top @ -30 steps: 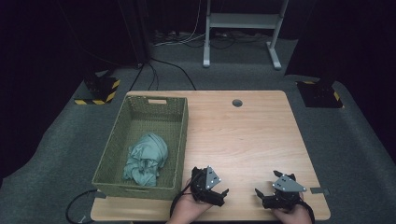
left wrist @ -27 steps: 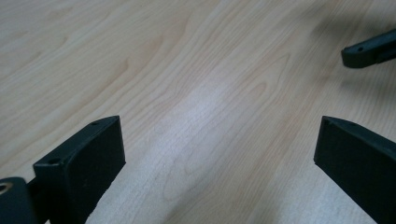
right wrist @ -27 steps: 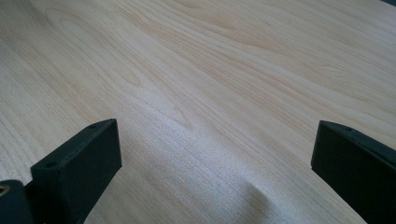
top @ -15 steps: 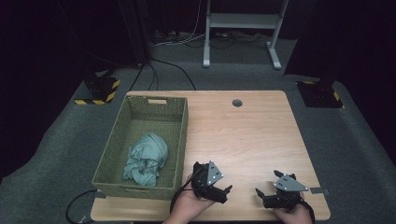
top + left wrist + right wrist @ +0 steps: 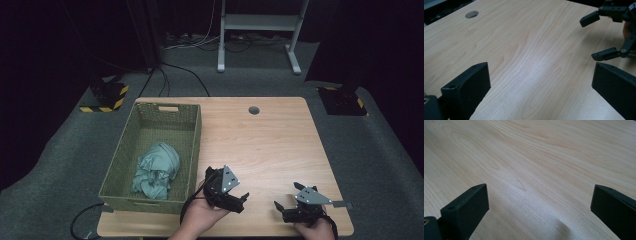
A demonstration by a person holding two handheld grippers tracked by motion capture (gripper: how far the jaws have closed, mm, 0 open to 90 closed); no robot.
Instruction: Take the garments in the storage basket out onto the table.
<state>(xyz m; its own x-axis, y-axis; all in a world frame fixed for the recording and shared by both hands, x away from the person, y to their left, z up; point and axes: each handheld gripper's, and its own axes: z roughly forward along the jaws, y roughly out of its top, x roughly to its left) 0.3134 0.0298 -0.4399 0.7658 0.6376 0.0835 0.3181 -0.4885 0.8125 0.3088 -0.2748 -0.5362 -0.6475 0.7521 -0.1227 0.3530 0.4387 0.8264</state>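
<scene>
A green woven basket (image 5: 196, 145) stands on the left part of the wooden table (image 5: 260, 145). A crumpled pale-green cloth (image 5: 156, 167) lies inside it. My left gripper (image 5: 242, 202) is held low near the table's front edge, just right of the basket's near corner, and points right. In the left gripper view the left gripper (image 5: 539, 85) is open over bare wood. My right gripper (image 5: 280, 210) is at the front right, pointing left toward the other one. It is open too (image 5: 539, 205), with nothing between its jaws, and its open jaws also show as the right gripper (image 5: 596, 37).
A round cable hole (image 5: 254, 110) sits near the table's far edge. On the carpet stand yellow-and-black striped blocks (image 5: 107, 95) at the left and another block (image 5: 345, 100) at the right, with a white stand (image 5: 260, 30) behind. A cable (image 5: 85, 220) loops below the basket.
My left gripper has lifted slightly and swung its jaws further to the right. The right gripper, the basket and the cloth have stayed put.
</scene>
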